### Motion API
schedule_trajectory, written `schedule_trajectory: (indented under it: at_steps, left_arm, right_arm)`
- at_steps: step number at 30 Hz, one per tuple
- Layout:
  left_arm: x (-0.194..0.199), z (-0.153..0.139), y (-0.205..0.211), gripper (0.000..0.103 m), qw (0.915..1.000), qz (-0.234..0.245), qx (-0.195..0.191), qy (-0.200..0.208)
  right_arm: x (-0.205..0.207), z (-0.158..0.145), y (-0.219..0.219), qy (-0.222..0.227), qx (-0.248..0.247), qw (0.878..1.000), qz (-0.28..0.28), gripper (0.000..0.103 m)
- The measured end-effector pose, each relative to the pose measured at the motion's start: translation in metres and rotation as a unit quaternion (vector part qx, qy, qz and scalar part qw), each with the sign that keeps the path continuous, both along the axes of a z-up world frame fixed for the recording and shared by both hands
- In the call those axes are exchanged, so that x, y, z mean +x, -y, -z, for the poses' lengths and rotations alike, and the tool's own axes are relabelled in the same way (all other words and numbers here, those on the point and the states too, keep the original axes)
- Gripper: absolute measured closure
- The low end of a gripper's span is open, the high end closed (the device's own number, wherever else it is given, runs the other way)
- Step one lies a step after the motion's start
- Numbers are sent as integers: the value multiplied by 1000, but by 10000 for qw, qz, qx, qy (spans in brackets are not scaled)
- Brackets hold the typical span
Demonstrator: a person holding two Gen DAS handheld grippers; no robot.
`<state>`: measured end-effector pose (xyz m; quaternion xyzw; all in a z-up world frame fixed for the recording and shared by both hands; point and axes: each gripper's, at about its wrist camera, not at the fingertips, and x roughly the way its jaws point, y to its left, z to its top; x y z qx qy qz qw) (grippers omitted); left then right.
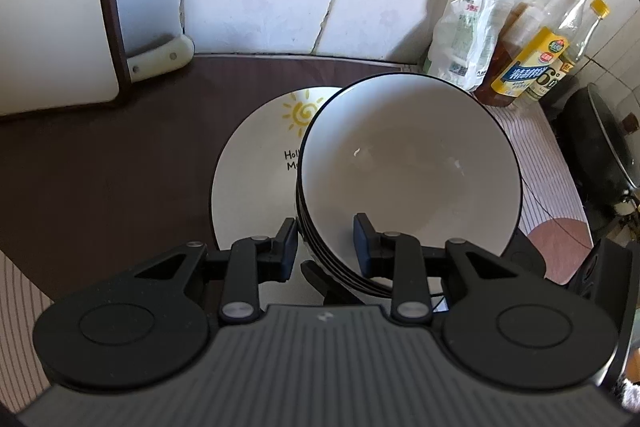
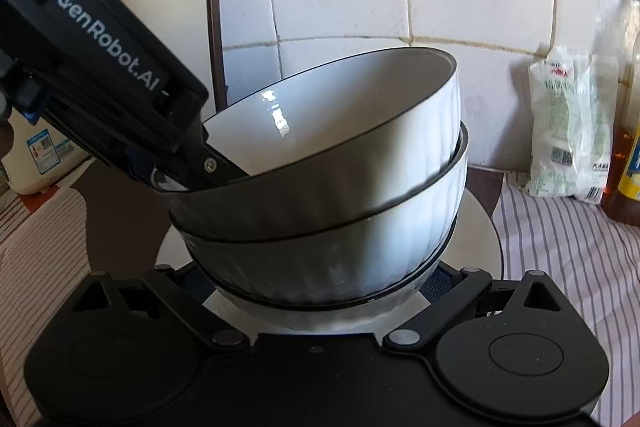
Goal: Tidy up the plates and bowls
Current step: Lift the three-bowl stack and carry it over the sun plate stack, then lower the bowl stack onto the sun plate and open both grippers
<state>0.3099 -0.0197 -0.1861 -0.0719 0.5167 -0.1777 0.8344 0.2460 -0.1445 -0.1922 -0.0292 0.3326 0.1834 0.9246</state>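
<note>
A stack of white bowls with black rims sits on a white plate with a yellow sun print. My left gripper straddles the near rim of the stack, one finger outside and one inside; its pads stand apart and I cannot tell whether they press the rim. In the right wrist view the top bowl is tilted on the stacked bowls, and the left gripper reaches onto its left rim. My right gripper is spread wide around the base of the stack, over the plate.
A dark brown mat covers the counter on a striped cloth. Oil bottles and a plastic bag stand at the tiled back wall. A black pan is at right. A white appliance is at left.
</note>
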Motion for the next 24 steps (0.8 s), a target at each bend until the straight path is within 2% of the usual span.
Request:
schedule_trajectory:
  at_steps: [3,8,15,24]
  left_arm:
    - [4,3,-7,75,9997,-74,-205,-88]
    - [5,1,-1,75,10000,1,-11,-18]
    - [3,0,-2,75,9998,-175,10,-30]
    - [2,-1,-4,75,9988,-488,6,-54]
  right_arm:
    - [0,1,-4,24,-118,9999,11,3]
    - [4,-1,-5,-94,-109,9999,76,3]
    - [11,-2,-7,-351,-154,9993,39,2]
    - [2,-5,-10,-248,-291,9993,31,1]
